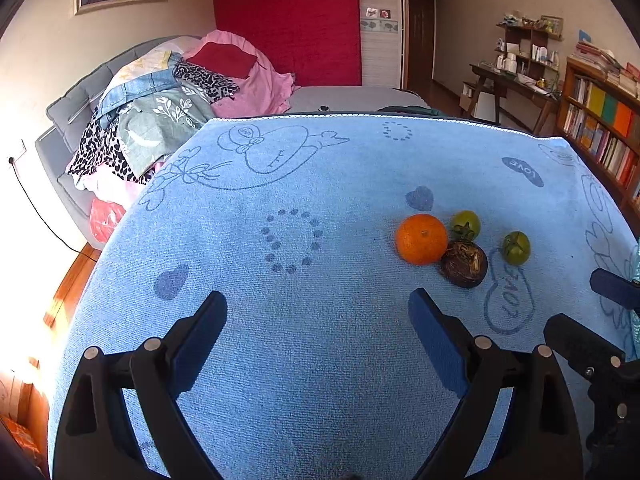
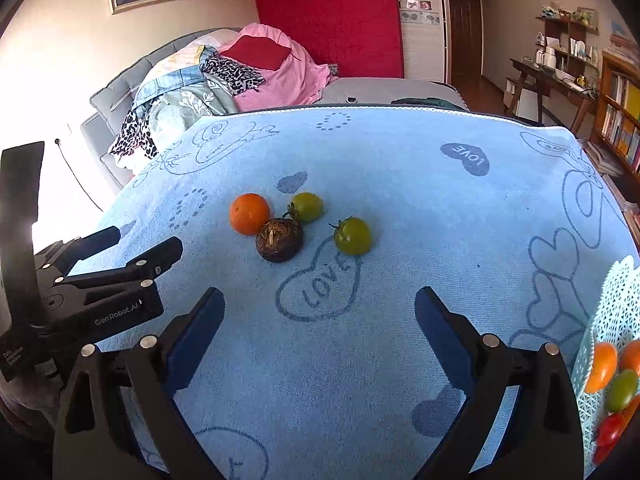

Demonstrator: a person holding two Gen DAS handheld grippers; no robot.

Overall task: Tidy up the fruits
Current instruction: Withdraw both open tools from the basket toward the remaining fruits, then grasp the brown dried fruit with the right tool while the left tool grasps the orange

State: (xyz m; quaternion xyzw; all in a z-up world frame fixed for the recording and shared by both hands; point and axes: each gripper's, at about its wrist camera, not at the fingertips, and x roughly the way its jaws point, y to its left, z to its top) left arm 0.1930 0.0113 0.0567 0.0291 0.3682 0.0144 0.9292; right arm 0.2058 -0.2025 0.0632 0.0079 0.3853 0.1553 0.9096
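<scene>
Fruit is already kept in the basket [image 2: 612, 304] at the right. An orange [image 2: 249, 213], a brown fruit [image 2: 279, 239] and two green tomatoes [image 2: 352, 236] are left on the tabletop [image 2: 400, 208]. Both tongs, left [image 1: 318, 340] and right [image 2: 320, 336], are spread wide and empty.

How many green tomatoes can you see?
3: one behind the dark brown fruit, one on the towel to its right, one in the basket. More may be hidden.

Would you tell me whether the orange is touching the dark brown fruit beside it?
Cannot tell. In both wrist views the orange and dark brown fruit overlap at their edges, showing neither contact nor gap.
</scene>
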